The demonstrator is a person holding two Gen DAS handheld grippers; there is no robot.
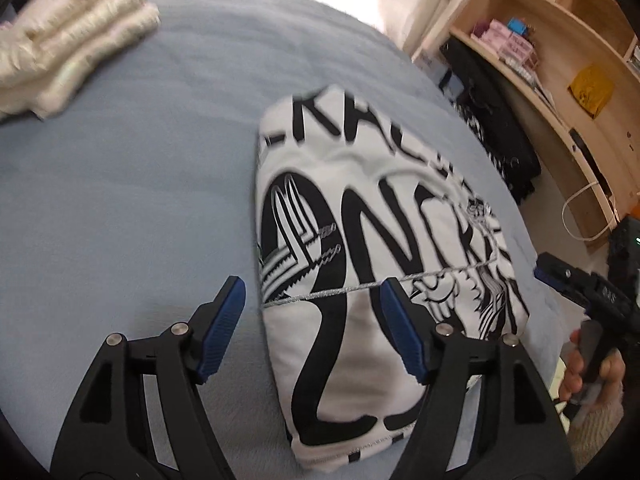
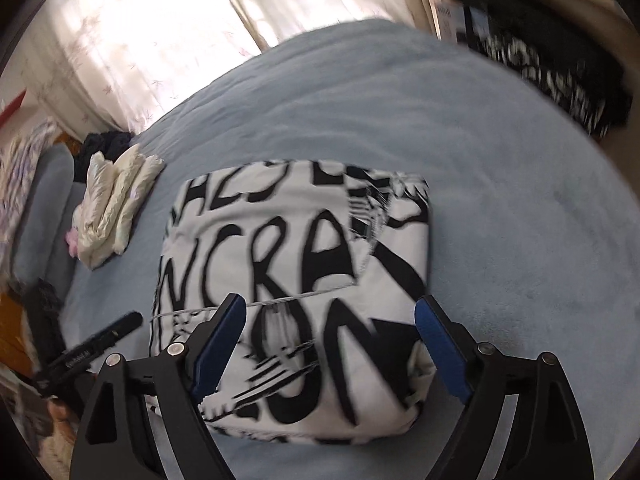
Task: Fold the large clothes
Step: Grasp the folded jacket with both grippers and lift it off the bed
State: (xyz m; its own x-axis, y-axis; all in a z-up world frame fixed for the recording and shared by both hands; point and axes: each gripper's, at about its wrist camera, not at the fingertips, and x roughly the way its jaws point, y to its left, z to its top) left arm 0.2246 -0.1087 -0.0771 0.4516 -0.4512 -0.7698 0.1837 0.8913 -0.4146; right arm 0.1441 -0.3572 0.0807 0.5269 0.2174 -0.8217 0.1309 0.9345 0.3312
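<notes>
A white garment with big black lettering (image 1: pixel 372 248) lies folded into a thick rectangle on the light blue bed (image 1: pixel 140 184). It also shows in the right wrist view (image 2: pixel 296 280). My left gripper (image 1: pixel 310 304) is open and empty, hovering over the garment's near left edge. My right gripper (image 2: pixel 330 320) is open and empty, hovering over the garment's near side. The right gripper also shows at the right edge of the left wrist view (image 1: pixel 560 276). The left gripper shows at the left of the right wrist view (image 2: pixel 100 340).
A folded cream garment (image 1: pixel 68 40) lies at the bed's far left, also in the right wrist view (image 2: pixel 116 208). A wooden shelf unit (image 1: pixel 560 64) stands right of the bed. Dark patterned cloth (image 1: pixel 496 136) hangs beside it. Curtains (image 2: pixel 168 28) hang behind the bed.
</notes>
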